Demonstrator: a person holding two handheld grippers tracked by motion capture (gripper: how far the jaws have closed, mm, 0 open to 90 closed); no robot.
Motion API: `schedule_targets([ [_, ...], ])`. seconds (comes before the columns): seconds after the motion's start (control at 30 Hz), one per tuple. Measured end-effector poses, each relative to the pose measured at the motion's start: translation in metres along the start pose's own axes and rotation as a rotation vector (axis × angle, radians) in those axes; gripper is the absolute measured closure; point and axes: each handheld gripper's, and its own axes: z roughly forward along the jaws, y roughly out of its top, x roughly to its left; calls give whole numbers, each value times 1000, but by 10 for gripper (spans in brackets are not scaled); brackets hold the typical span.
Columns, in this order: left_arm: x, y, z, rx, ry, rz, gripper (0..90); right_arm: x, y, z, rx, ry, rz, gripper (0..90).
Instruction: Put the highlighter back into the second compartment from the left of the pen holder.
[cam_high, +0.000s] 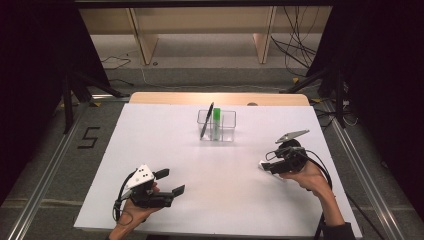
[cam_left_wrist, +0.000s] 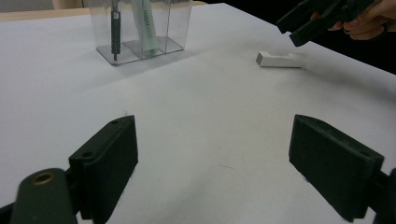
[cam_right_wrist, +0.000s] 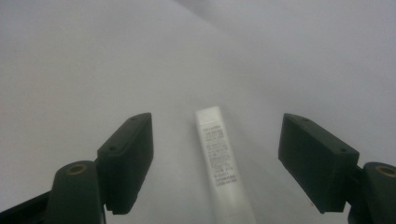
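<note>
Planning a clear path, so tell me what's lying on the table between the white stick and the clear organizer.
Nothing: the left gripper view shows bare table between the white stick and the organizer.

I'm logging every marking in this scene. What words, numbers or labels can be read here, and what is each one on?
"5": black mark on the floor left of the table.
Print on the green tube in the clear organizer: too blurred to read.
Small print on the white tube between the right claw's open jaws: too small to read.
</note>
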Motion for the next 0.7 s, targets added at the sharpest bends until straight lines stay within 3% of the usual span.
schedule_targets([
  [0.7,2,-1,0,5,6,-5,153,2,-5,2,125,-27,-61,274],
])
